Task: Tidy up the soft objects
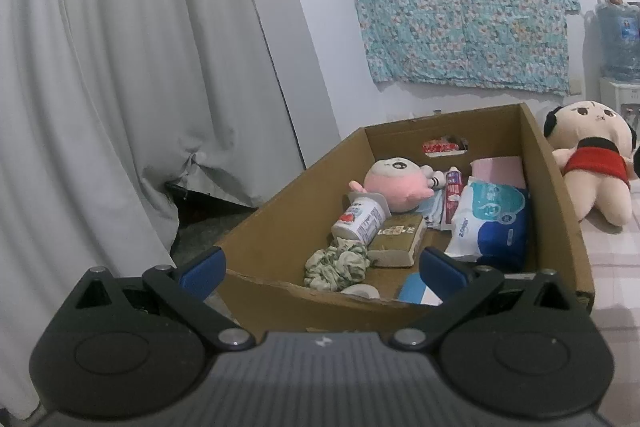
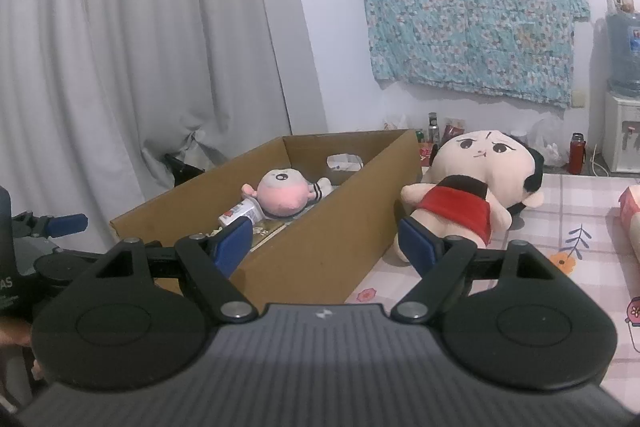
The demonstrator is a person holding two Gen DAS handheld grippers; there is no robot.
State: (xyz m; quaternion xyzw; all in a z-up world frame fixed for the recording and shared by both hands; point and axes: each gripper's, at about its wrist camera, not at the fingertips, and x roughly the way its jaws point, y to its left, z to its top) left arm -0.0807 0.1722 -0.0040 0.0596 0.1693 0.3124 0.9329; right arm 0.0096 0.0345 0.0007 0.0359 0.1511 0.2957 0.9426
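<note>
An open cardboard box (image 1: 556,195) holds a small pink plush (image 1: 394,183), a green scrunchie (image 1: 338,263), a white bottle (image 1: 362,219), a tissue pack (image 1: 398,239) and a blue-and-white soft package (image 1: 492,223). My left gripper (image 1: 322,273) hovers open at the box's near end, nothing between its blue pads. A large plush doll in a red top (image 2: 472,179) lies on the table to the right of the box (image 2: 352,211). My right gripper (image 2: 326,245) is open and empty, short of the box's near right corner and the doll. The pink plush (image 2: 284,197) shows here too.
A grey curtain (image 1: 120,87) hangs on the left and a floral cloth (image 2: 472,7) on the back wall. The patterned tablecloth (image 2: 560,227) stretches right of the doll. A water dispenser (image 2: 622,131) and bottles (image 2: 576,153) stand behind. A pink item (image 2: 630,219) sits at the right edge.
</note>
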